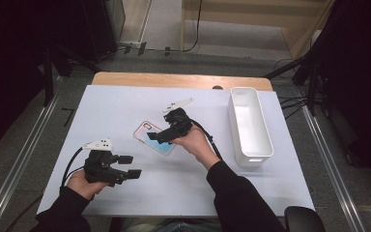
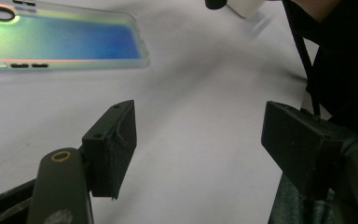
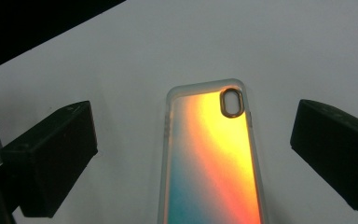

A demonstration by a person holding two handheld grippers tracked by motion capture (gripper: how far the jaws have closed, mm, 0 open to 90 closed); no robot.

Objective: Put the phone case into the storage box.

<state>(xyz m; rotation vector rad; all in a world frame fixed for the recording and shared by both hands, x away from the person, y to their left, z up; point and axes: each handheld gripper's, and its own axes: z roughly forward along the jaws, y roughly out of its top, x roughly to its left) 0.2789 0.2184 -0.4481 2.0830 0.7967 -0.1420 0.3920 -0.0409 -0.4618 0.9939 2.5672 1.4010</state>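
An iridescent phone case point(image 1: 150, 137) lies flat on the white table top point(image 1: 125, 101), camera hole toward the far left. My right gripper point(image 1: 157, 137) hovers over its near end, jaws open and spread to either side of the case point(image 3: 209, 158), with nothing between them. In the left gripper view the case point(image 2: 60, 39) lies off to the upper left. My left gripper point(image 1: 129, 166) stands near the front left of the table, open and empty point(image 2: 198, 149), a short way in front of the case.
A long white bin point(image 1: 249, 124), empty, stands along the table's right side. The wooden table edge point(image 1: 174, 79) shows at the back. Dark stands and cables surround the table on the floor.
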